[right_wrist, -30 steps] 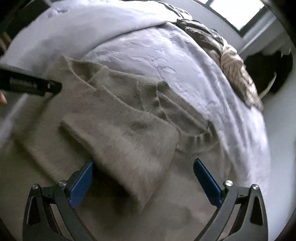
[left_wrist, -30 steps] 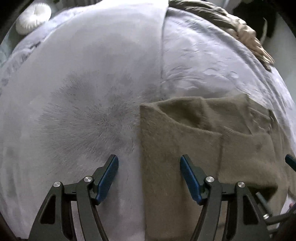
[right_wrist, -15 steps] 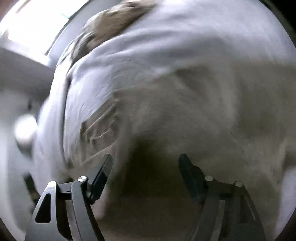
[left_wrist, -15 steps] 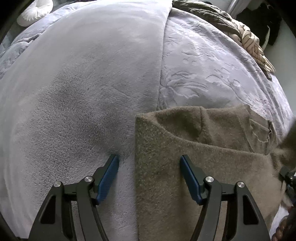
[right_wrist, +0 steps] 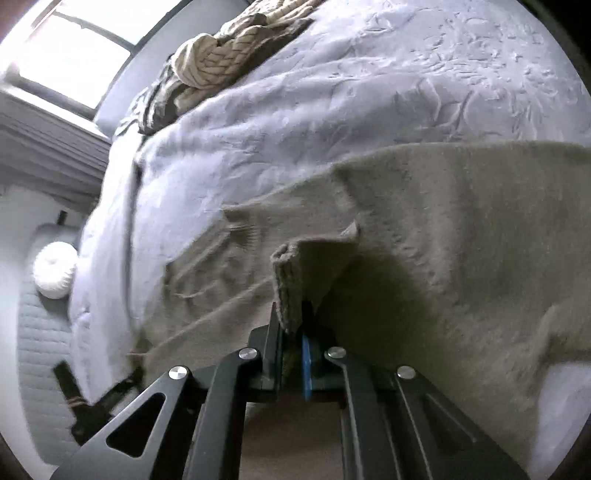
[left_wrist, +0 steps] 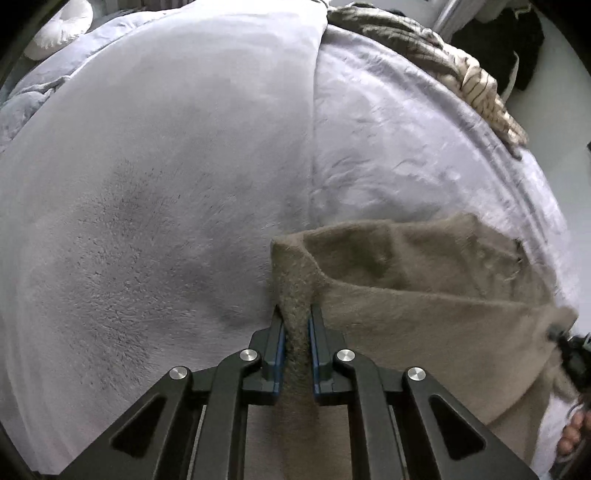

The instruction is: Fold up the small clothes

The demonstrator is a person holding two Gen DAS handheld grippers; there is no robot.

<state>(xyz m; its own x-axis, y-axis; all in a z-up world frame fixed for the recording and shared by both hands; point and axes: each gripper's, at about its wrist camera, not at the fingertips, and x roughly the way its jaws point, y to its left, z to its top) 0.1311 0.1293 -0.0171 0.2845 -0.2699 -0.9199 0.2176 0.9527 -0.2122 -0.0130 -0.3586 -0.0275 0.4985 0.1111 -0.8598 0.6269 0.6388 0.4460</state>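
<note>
A fuzzy taupe sweater [left_wrist: 424,295] lies partly folded on a pale lilac bed cover [left_wrist: 147,184]. My left gripper [left_wrist: 295,328] is shut on the sweater's left edge, the knit pinched between its blue pads. In the right wrist view my right gripper [right_wrist: 291,325] is shut on a ribbed edge of the same sweater [right_wrist: 461,240], lifting it a little off the bed. The other gripper shows dark at the lower left of that view [right_wrist: 85,398], and at the right edge of the left wrist view [left_wrist: 572,354].
A striped beige and brown garment [left_wrist: 461,70] lies heaped at the bed's far edge, also in the right wrist view [right_wrist: 221,51]. A round white cushion [left_wrist: 59,29] sits at the far left corner. A window [right_wrist: 66,55] is beyond the bed.
Both grippers were open over the sweater and have shut on its edges. The right gripper swung round to face the other way.
</note>
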